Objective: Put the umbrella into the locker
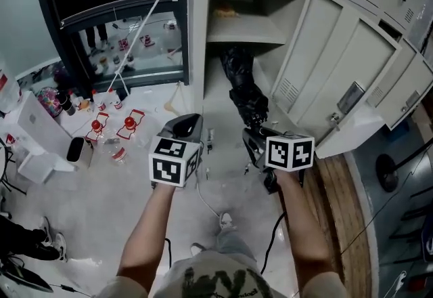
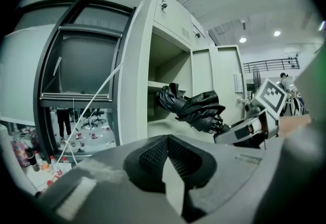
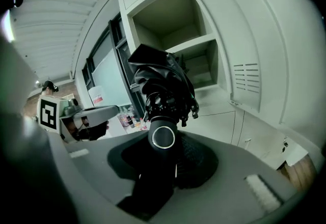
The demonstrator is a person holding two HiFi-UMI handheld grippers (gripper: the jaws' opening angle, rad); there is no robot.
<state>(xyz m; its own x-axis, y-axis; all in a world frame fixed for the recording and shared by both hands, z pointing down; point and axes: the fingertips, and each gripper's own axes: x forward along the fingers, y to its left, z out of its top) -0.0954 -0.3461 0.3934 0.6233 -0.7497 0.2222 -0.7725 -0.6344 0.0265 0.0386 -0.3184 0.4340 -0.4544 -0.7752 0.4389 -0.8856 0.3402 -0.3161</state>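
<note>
right gripper [image 1: 259, 144] clamped on the folded black umbrella [image 1: 245, 90], tip poking into the open locker [image 1: 197, 53] under its shelf [image 1: 243, 32]; left gripper [image 1: 186, 129] jaws together, empty.

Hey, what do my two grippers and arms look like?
Both the left gripper and right gripper are grey-bodied with black ribbed fingers, each carrying a white cube with black square markers. A white cable hangs from the left, a black cable from the right. The forearms are bare; the shirt is light with dark print.
</note>
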